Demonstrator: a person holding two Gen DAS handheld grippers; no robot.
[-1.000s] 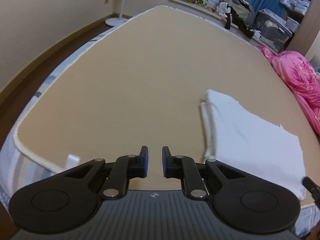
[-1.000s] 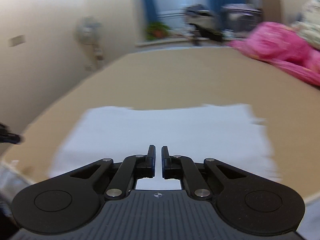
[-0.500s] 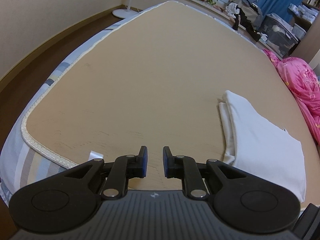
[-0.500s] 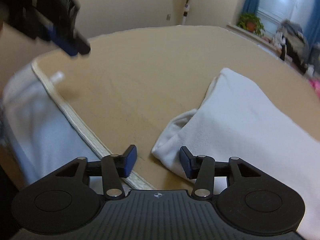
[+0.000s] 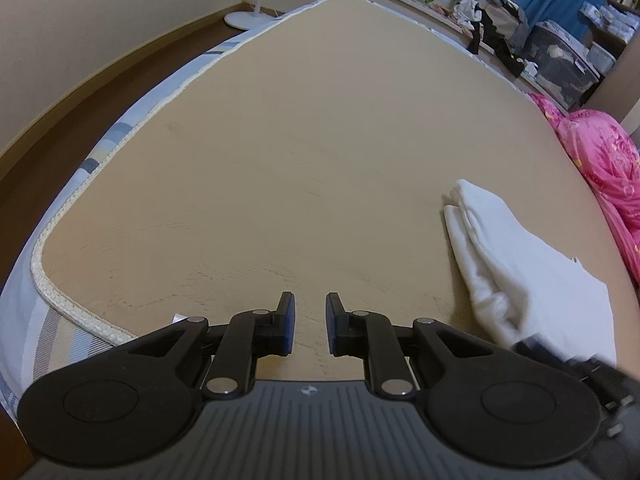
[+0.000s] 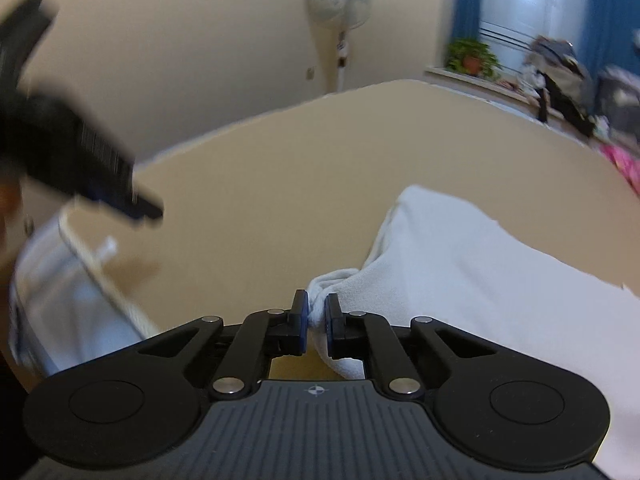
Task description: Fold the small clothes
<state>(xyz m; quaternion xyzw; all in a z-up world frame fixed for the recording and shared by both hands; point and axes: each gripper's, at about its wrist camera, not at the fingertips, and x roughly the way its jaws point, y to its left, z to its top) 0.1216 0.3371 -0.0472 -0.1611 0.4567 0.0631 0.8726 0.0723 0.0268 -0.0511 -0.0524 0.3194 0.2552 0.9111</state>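
The right gripper (image 6: pixel 316 312) pinches the near-left corner of the folded white garment (image 6: pixel 480 264), soft fleecy cloth lying on the tan mattress (image 5: pixel 300 140). The left gripper (image 5: pixel 310 314) hangs slightly apart, empty, over bare mattress left of the garment.

Folded white garment (image 6: pixel 480 264) flat on tan bed (image 6: pixel 320 152)

Ahead of the left gripper (image 5: pixel 310 322) the tan mattress (image 5: pixel 280 152) lies bare and passable, hemmed on the right by the folded white cloth (image 5: pixel 516 264) and pink quilt (image 5: pixel 600 160), with what seems clutter (image 5: pixel 492 20) beyond.
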